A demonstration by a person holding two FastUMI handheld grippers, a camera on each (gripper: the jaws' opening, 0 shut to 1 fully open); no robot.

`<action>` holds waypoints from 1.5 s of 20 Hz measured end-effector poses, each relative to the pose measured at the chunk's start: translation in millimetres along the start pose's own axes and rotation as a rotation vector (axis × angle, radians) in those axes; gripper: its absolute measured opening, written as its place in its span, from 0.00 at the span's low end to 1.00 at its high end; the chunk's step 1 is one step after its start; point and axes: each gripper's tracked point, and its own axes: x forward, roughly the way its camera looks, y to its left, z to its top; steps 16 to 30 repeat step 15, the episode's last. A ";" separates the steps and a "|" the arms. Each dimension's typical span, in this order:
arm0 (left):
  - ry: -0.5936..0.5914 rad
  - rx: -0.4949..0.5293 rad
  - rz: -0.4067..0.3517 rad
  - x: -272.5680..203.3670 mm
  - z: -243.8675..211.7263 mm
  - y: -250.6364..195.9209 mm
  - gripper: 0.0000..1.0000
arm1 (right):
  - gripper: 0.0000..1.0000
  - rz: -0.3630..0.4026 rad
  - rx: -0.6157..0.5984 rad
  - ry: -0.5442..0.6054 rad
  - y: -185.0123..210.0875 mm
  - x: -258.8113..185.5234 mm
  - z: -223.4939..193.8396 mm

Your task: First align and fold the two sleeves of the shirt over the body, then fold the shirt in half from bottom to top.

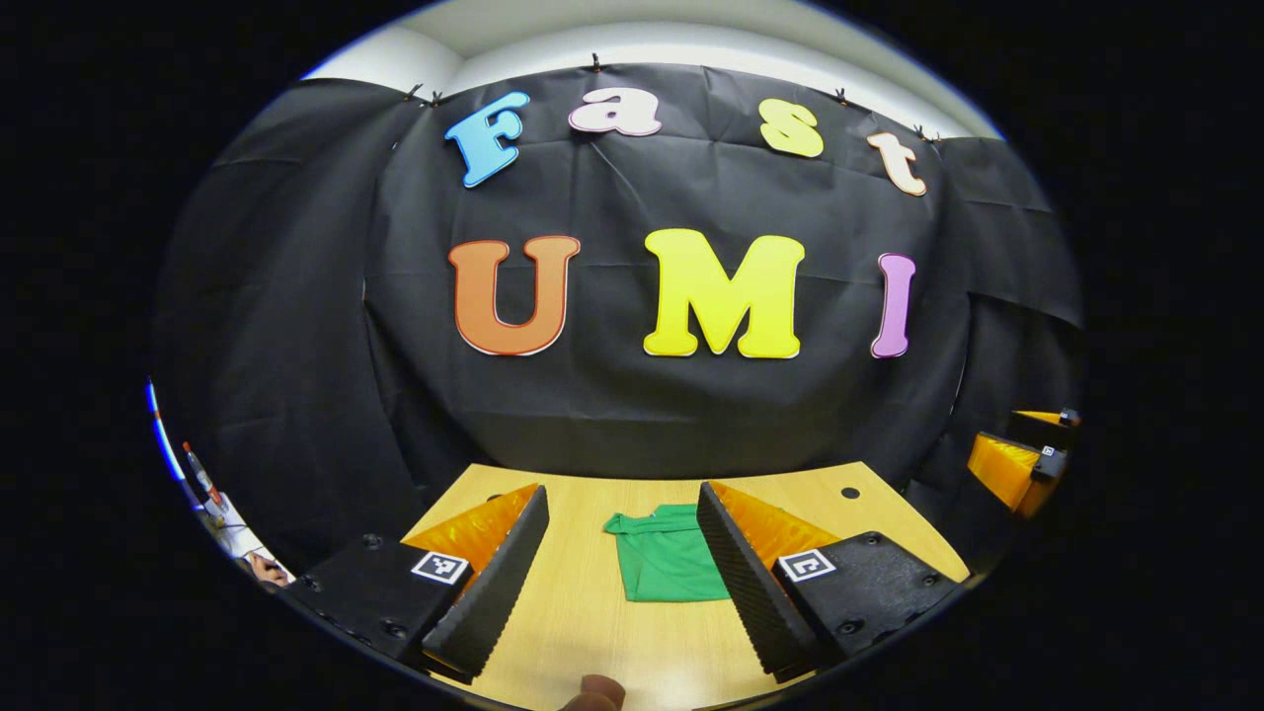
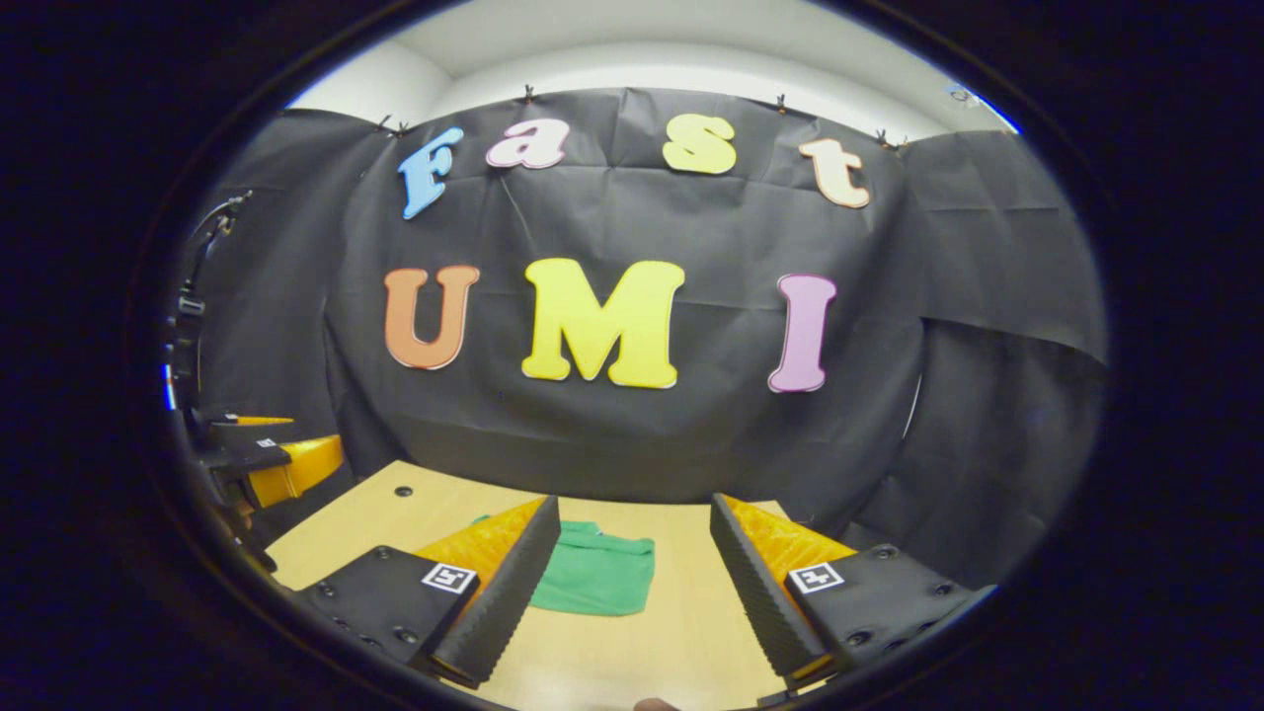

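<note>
Green shirt (image 1: 664,555) lies folded into a compact rectangle on the wooden counter (image 1: 592,632), roughly mid-counter, flat, edges fairly even. In the left gripper view the left hand-held gripper (image 1: 622,583) hangs above the counter with jaws spread wide, nothing between them; the shirt sits in the gap ahead, its right edge hidden behind the right finger. A fingertip (image 1: 595,693) of the person pokes in at the bottom edge of that view. The other hand-held gripper (image 1: 1027,459) shows far right, off past the counter edge, well apart from the shirt; open or closed cannot be told there. A small dark hole (image 1: 849,492) sits in the counter near the far right corner.

In the right gripper view the right hand-held gripper (image 2: 632,592) is also wide open and empty, above the counter (image 2: 632,652). The shirt (image 2: 595,581) lies ahead, left of centre, partly behind the left finger, not touched. The left hand-held gripper (image 2: 267,464) appears at the far left, raised near the counter's corner. Black cloth wall (image 2: 632,434) behind the counter in both views.
</note>
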 end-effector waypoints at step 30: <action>-0.041 0.006 0.012 6.2 5.7 -6.8 0.98 | 0.98 0.072 -0.009 0.129 13.6 41.2 -16.6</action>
